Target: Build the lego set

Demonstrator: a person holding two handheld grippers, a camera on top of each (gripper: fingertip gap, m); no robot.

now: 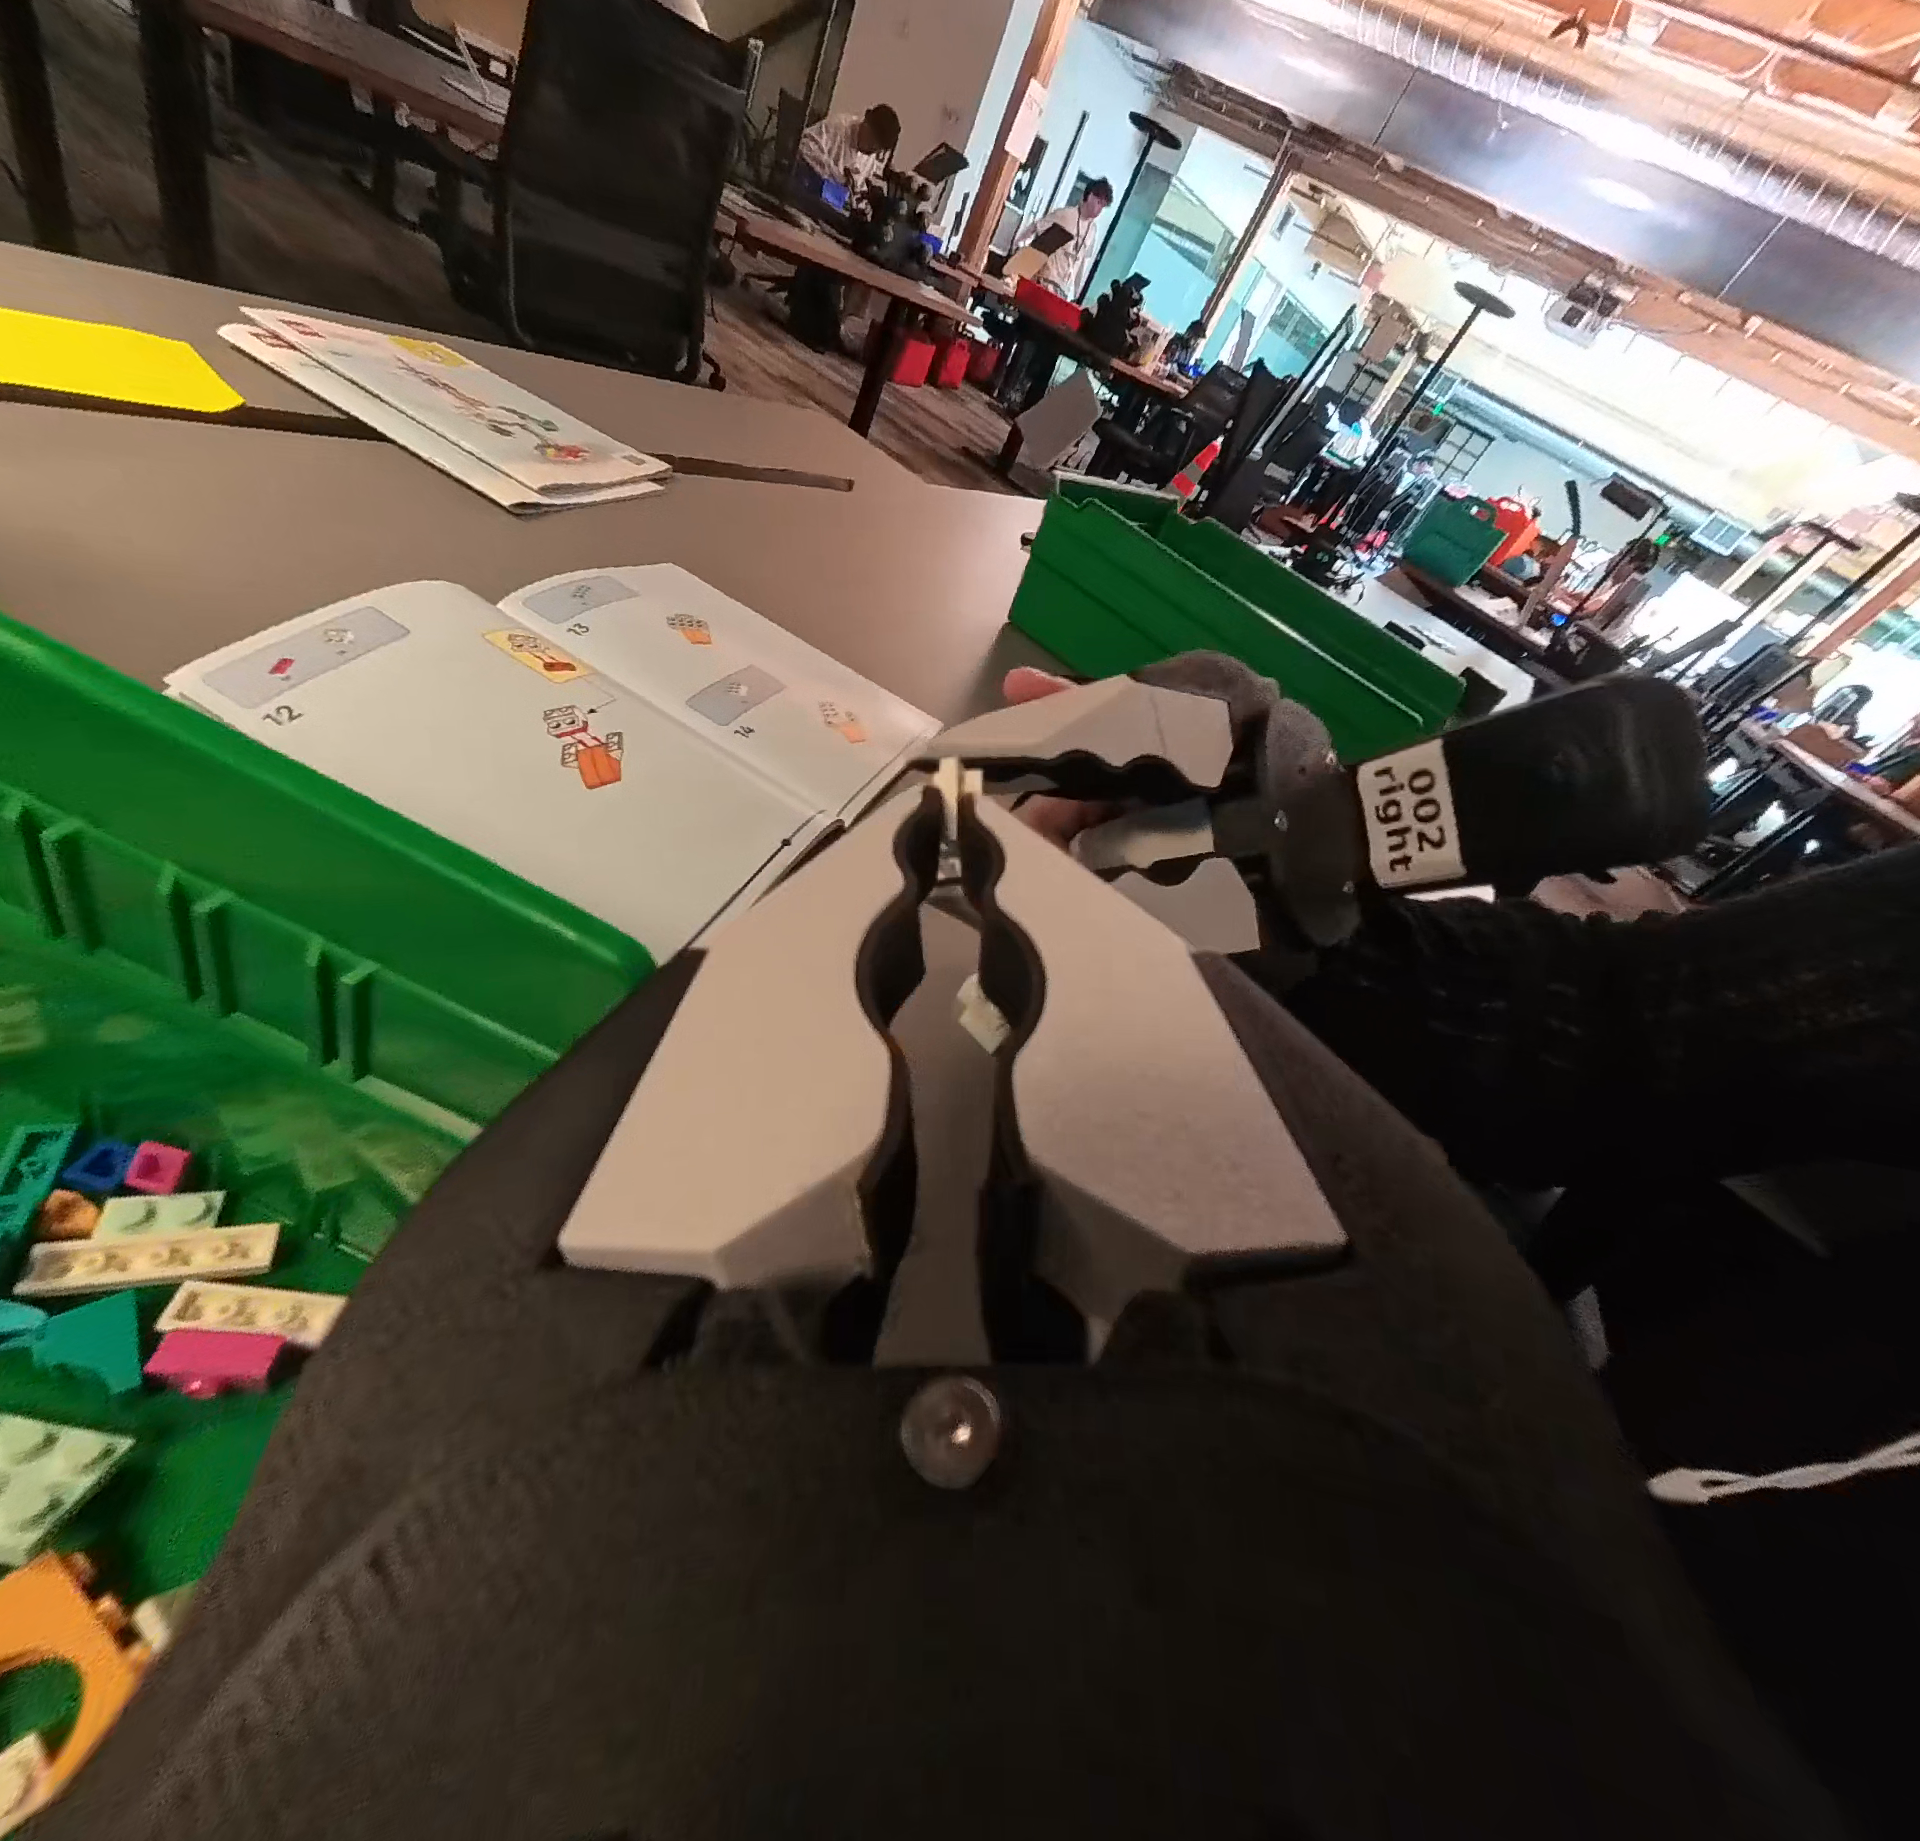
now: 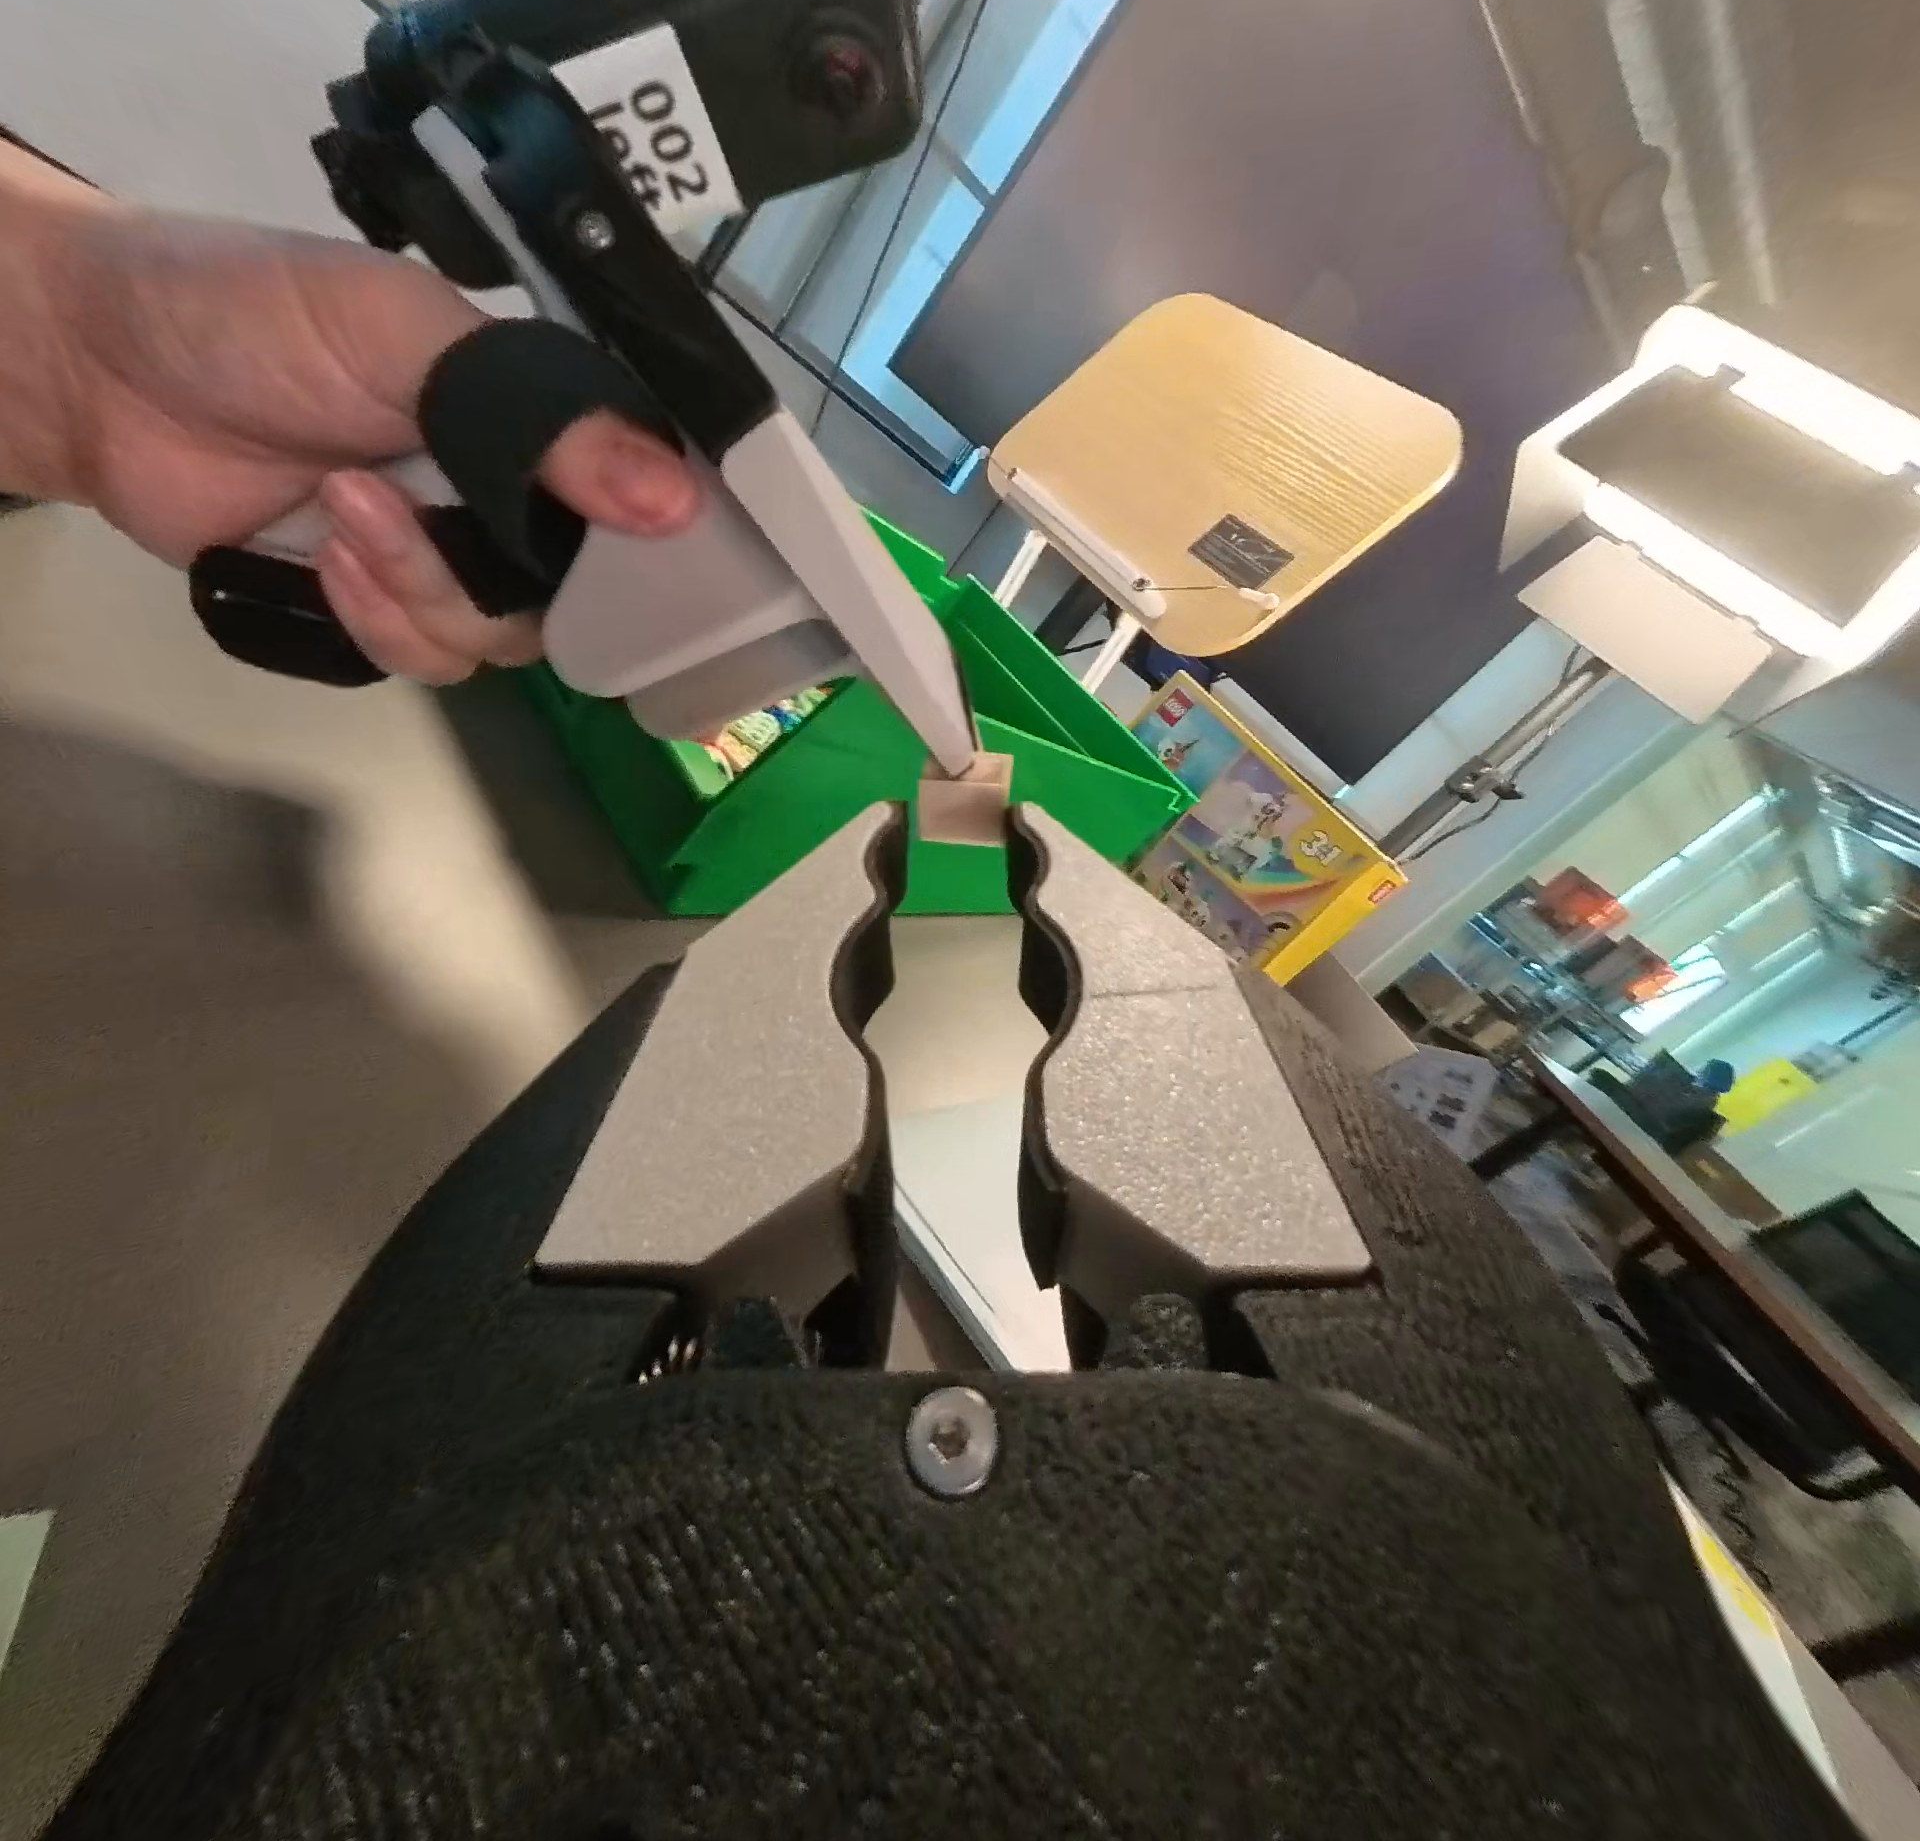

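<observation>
My left gripper (image 1: 951, 804) is shut on a small thin white piece (image 1: 949, 789), held in the air over the grey table (image 1: 312, 534). My right gripper (image 2: 961, 825) is shut on a cream-white brick (image 2: 958, 817). The two grippers meet tip to tip and the two pieces touch. In the right wrist view the left gripper (image 2: 961, 747) comes down from the upper left onto the top of the brick. In the left wrist view the right gripper (image 1: 940, 757) comes in from the right. An open instruction booklet (image 1: 561, 711) lies under them.
A green bin (image 1: 312, 960) at my left holds several loose bricks (image 1: 156, 1261). A second green bin (image 1: 1195, 586) stands at the far right. A closed booklet (image 1: 447, 409) and a yellow sheet (image 1: 104, 357) lie farther back. A lego box (image 2: 1247, 835) stands beyond the bin (image 2: 831, 835).
</observation>
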